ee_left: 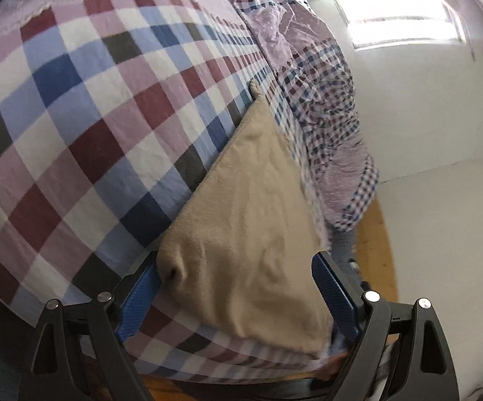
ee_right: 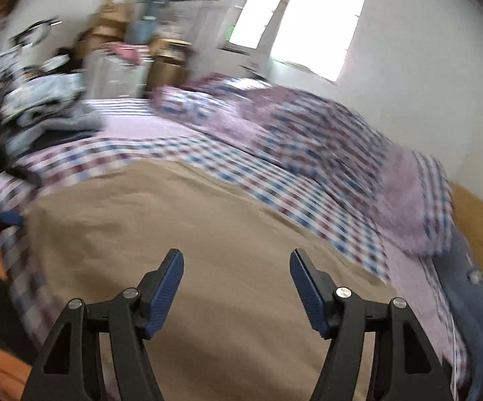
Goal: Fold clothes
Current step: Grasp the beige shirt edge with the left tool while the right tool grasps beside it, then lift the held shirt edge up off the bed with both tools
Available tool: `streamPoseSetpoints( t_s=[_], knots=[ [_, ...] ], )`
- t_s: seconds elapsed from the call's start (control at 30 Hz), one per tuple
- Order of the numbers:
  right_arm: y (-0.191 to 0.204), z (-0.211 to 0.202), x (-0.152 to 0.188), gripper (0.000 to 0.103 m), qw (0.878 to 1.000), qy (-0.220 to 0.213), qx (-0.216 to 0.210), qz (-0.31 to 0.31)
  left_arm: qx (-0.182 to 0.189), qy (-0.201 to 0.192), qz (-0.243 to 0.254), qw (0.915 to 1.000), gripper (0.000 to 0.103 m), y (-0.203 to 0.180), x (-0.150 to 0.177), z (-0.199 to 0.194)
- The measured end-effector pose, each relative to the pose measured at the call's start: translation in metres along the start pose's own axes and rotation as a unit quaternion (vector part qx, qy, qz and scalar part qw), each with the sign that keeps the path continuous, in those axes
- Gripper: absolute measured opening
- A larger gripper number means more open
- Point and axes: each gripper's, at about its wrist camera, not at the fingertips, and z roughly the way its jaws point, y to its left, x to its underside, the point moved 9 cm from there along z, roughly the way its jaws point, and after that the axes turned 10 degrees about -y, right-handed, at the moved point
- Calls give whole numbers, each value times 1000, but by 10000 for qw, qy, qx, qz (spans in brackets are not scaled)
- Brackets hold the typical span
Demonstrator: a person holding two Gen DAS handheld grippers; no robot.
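Your left gripper (ee_left: 238, 280) has its blue fingers (ee_left: 139, 295) spread wide, one on each side of a rumpled corner of the tan garment (ee_left: 258, 220). The cloth bulges up between them, and its bunched edge lies against the left finger, but nothing is pinched. From that camera the tan garment runs away from you in a long wedge along the edge of the bed, lying on the checked bedsheet (ee_left: 84, 127) of maroon, blue, white and lilac squares. Beside it, toward the wall, a crumpled checked quilt (ee_left: 315, 77) is heaped along the bed's far side.

Your right gripper (ee_right: 237, 262) is also spread, its fingers (ee_right: 169, 289) well apart and hanging over the broad middle of the tan garment (ee_right: 208, 220), with no cloth caught between them. That view is blurred, so you cannot tell whether the fingertips touch the fabric. The garment lies flat and wide here, the bedsheet (ee_right: 275, 187) showing beyond it. A pile of blue and patterned clothes (ee_right: 40, 107) sits at the bed's far left corner, with cardboard boxes (ee_right: 107, 23) behind.
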Motion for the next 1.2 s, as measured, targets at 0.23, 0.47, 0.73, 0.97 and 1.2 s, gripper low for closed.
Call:
streamPoseSetpoints(
  t_s=[0.23,0.47,0.73,0.97,1.2],
  knots=[
    [124,5,-3,70,9897,-166,-1099,-904,442,133,-212,9987,91,-14,-10,0],
    [199,21,6,70,9761,-326,-1270,-1731,900,192,-290,9953,91,-33,-22,-5],
    [225,49,10,61,9679,-481,-858,-2311,1058,272,-375,9933,91,-34,-26,-15],
    [234,68,4,13,9607,-477,-716,-2637,907,106,-232,9956,91,-27,-29,-30],
    [224,64,-9,8,9709,-382,-932,-2173,355,-110,-608,9975,91,7,-31,-34]
  ],
)
